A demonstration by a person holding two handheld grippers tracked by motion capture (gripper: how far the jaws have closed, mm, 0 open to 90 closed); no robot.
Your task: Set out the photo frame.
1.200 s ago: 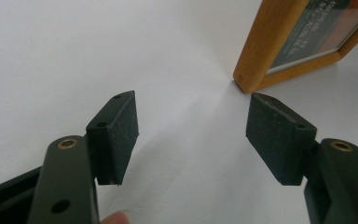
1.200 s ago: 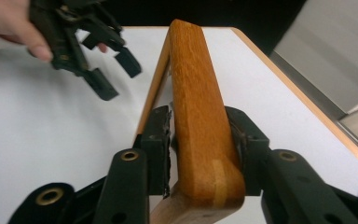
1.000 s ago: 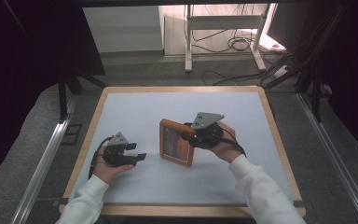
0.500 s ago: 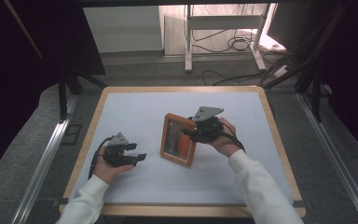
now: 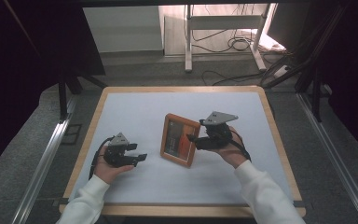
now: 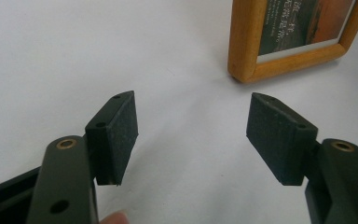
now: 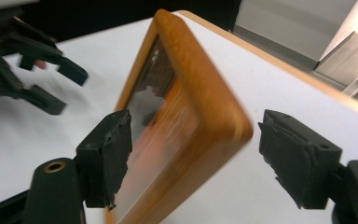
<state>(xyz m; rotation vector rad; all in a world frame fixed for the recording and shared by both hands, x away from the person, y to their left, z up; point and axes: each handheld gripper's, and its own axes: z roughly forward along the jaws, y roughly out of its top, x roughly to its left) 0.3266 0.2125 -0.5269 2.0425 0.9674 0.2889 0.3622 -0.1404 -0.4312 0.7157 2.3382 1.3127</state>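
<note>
Against the earlier frames, the picture frame (image 5: 181, 140) is seen further toward the table's middle and standing steeper. The right gripper (image 5: 192, 138) has just been opening; its jaws are now spread, the frame's right edge between them with a gap at each pad. The left gripper (image 5: 142, 157) is held spread and empty, well apart from the frame. The frame's long axis runs near-to-far, its glass facing left. Bare white table (image 5: 135, 112) is left on all sides.
</note>
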